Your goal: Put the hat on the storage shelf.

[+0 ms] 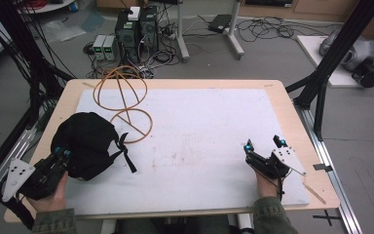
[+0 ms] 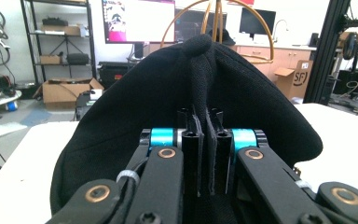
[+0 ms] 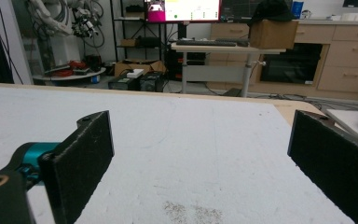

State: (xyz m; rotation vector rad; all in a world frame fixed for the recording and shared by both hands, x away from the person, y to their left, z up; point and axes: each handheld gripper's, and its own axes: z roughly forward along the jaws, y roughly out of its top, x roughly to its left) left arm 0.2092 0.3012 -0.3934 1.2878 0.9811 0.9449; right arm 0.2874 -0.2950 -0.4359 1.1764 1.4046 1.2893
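A black cloth cap [image 1: 85,141] lies at the left of the white table mat [image 1: 199,146], its strap trailing to the right. My left gripper [image 1: 64,155] is shut on the cap's near edge. In the left gripper view the jaws pinch a fold of the black cap [image 2: 200,84] between them, at the left gripper [image 2: 204,140]. A wooden hoop stand [image 1: 124,100] rises just behind the cap. My right gripper [image 1: 264,144] rests on the mat at the right, open and empty. In the right gripper view the right gripper [image 3: 200,154] has its pads [image 3: 81,154] wide apart over bare mat.
The wooden table's edge [image 1: 292,112] borders the mat. Black frame posts [image 1: 331,58] stand at the right and left of the table. Computer boxes and cables [image 1: 136,29] sit on the floor beyond the far edge.
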